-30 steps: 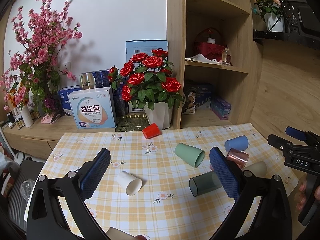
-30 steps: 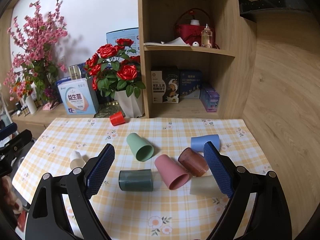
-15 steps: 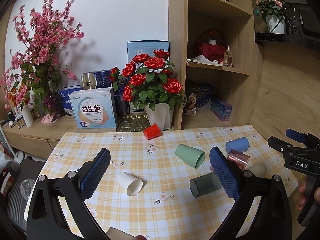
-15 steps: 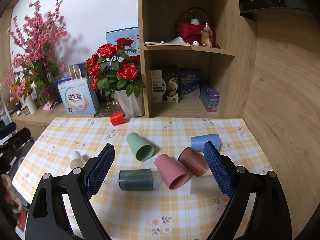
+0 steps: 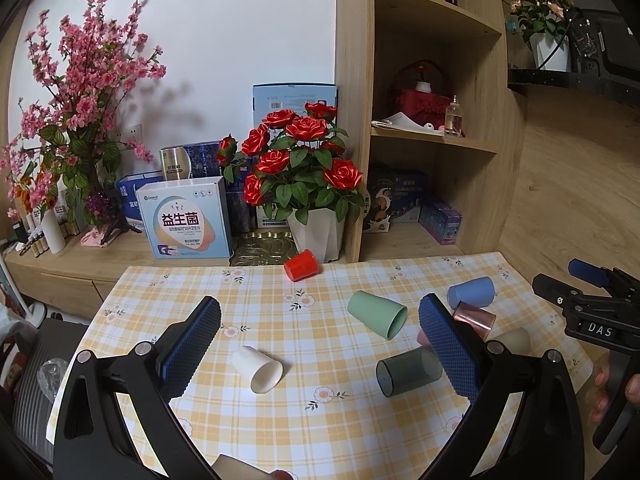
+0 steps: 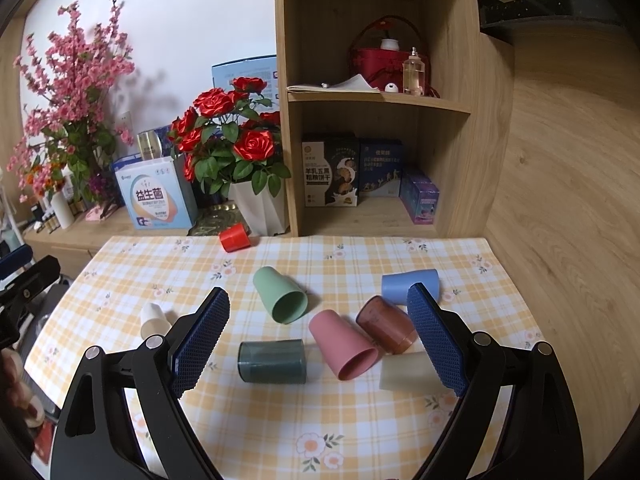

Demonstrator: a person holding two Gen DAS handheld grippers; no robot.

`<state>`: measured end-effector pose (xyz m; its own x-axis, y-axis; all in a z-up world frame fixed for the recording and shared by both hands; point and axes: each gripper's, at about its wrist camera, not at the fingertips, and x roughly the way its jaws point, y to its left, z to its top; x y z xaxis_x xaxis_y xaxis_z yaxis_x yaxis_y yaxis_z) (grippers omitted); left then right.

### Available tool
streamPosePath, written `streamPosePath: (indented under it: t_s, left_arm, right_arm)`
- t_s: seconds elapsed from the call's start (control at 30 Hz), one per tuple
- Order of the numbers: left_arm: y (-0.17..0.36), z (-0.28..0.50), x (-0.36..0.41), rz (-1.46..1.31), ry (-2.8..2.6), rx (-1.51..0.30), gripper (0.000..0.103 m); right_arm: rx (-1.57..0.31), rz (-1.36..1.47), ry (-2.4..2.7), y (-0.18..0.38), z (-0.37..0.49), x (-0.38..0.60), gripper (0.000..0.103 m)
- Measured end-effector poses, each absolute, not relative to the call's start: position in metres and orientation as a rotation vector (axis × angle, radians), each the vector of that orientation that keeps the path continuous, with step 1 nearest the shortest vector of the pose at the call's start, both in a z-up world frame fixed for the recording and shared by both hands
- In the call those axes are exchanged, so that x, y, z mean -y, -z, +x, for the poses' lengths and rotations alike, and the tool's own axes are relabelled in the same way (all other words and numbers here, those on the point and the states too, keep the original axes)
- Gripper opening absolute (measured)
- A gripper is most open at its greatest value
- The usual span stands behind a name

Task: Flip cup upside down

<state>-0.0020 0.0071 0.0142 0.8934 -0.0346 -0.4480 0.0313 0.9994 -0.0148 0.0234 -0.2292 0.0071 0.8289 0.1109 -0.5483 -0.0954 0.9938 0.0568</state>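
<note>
Hardly anything has moved since a second ago: both views have drifted only a shade, and every cup lies where it lay. Your left claw [image 5: 320, 336] hangs open above the counter [image 5: 344, 432], nothing between its pads, and your right claw [image 6: 318, 338] is spread wide and empty too.

All the cups are on their sides, so nothing is flipped yet. Nearest your left claw is the white cup [image 5: 259, 367], alone toward the left edge of the counter with its mouth facing you. Ahead of your right claw sits a tight cluster near the right edge: the dark green cup [image 6: 272, 361], the pink cup [image 6: 344, 345], the brown cup [image 6: 387, 329] (which looks to be touching the pink one), the cream cup [image 6: 406, 371] and the blue cup [image 6: 409, 285] behind. The mint cup [image 6: 281, 295] lies mid-counter, and the red cup [image 6: 235, 237] at the far edge by the white flower pot [image 6: 259, 211].

Trouble is likeliest in that cluster. Reach for the pink cup and a pad may nudge the brown or cream one, and a round cup on its side will probably roll, perhaps off the right edge. Squeeze near a rim and the tapered wall could squirt out of your grip. The white cup looks the safer start.
</note>
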Motion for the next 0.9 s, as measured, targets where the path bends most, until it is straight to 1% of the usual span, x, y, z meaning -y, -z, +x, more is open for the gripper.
streamPosePath:
  t_s: [0.27,0.37,0.73,0.83,0.9]
  left_arm:
    - [-0.005,0.007,-0.02,-0.092,0.065,-0.517,0.097]
    - [0.005,0.014,-0.031,-0.121,0.032,-0.564,0.097]
    - [0.082,0.038,-0.109,-0.314,-0.139,-0.815,0.097]
    - [0.105,0.044,-0.131,-0.409,-0.16,-0.9,0.097]
    - [0.116,0.047,-0.139,-0.421,-0.187,-0.935,0.097]
  right_arm:
    - [-0.609,0.037,-0.118,-0.001,0.028,0.227,0.087]
    - [-0.621,0.028,-0.086,0.004,0.03,0.227,0.087]
    - [-0.665,0.09,-0.048,0.033,0.047,0.245,0.087]
    - [-0.697,0.088,-0.052,0.045,0.054,0.247,0.087]
    - [-0.714,0.102,-0.055,0.053,0.057,0.249,0.087]
